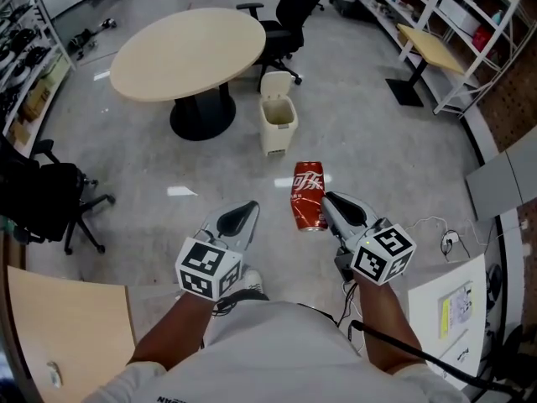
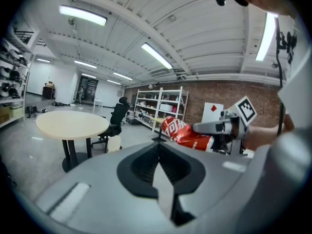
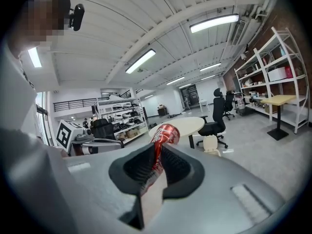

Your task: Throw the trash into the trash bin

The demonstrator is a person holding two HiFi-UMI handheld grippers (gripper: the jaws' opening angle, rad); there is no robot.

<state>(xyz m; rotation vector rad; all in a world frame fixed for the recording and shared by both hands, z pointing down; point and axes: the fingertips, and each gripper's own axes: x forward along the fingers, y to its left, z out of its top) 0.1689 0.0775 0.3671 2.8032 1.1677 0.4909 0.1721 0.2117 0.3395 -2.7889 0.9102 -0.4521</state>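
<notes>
My right gripper (image 1: 323, 209) is shut on a crushed red soda can (image 1: 308, 196), held out over the grey floor; the same can (image 3: 163, 135) sticks up between its jaws in the right gripper view. My left gripper (image 1: 245, 215) is shut, nothing between its jaws, and in its own view (image 2: 159, 141) the can (image 2: 187, 132) shows off to the right. A cream trash bin (image 1: 277, 117) with its lid tipped up stands ahead on the floor, by the round table (image 1: 189, 52). The bin (image 3: 211, 144) is small in the right gripper view, and the bin (image 2: 114, 143) also appears in the left one.
A black office chair (image 1: 289, 11) stands behind the bin and another black chair (image 1: 46, 200) at the left. White shelving (image 1: 470, 23) and a small yellow table (image 1: 428, 47) line the right side. A wooden tabletop (image 1: 63, 334) is at lower left, papers (image 1: 453, 309) at lower right.
</notes>
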